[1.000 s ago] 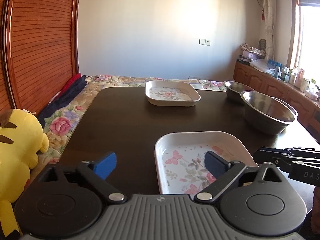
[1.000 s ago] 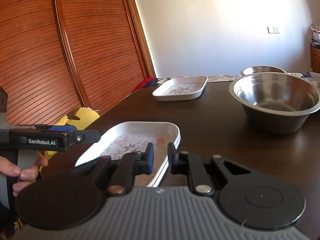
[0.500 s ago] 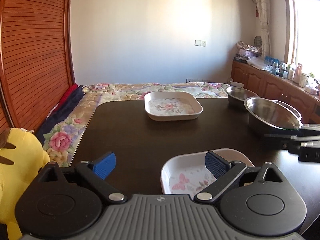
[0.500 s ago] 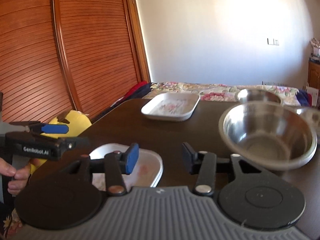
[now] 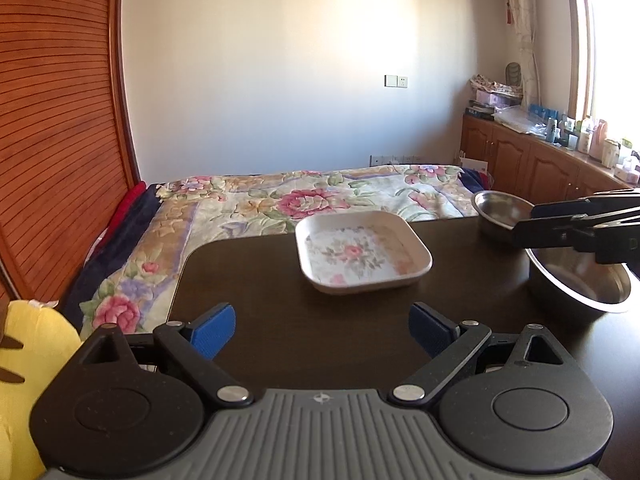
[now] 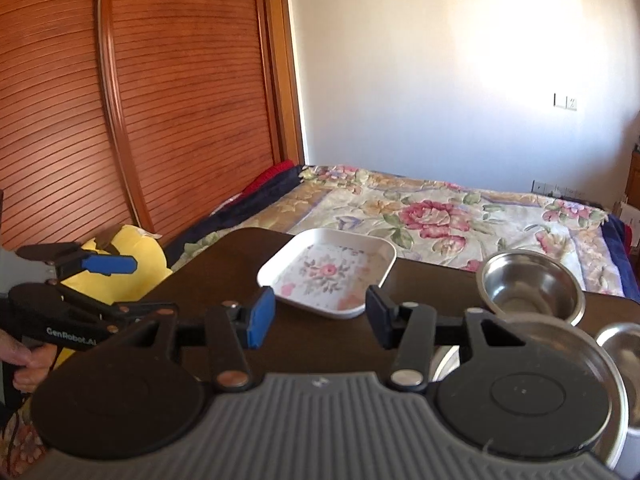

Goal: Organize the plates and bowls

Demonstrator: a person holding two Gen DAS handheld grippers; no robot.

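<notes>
Floral plate (image 5: 362,258) mid-table, steel bowls (image 6: 530,286) beside — both grippers (image 5: 320,330) agape.

Glossy dark wooden table (image 5: 256,280); smooth white floral plate (image 5: 362,258) ahead of the left gripper (image 5: 322,330); polished metal bowls (image 6: 530,286) right; printed floral cloth (image 6: 440,216) beyond; ribbed varnished wooden door (image 6: 160,100).

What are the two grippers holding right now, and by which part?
Nothing. The left gripper and the right gripper both have their fingers spread with only dark table between them; the floral plate and steel bowls lie untouched.
</notes>
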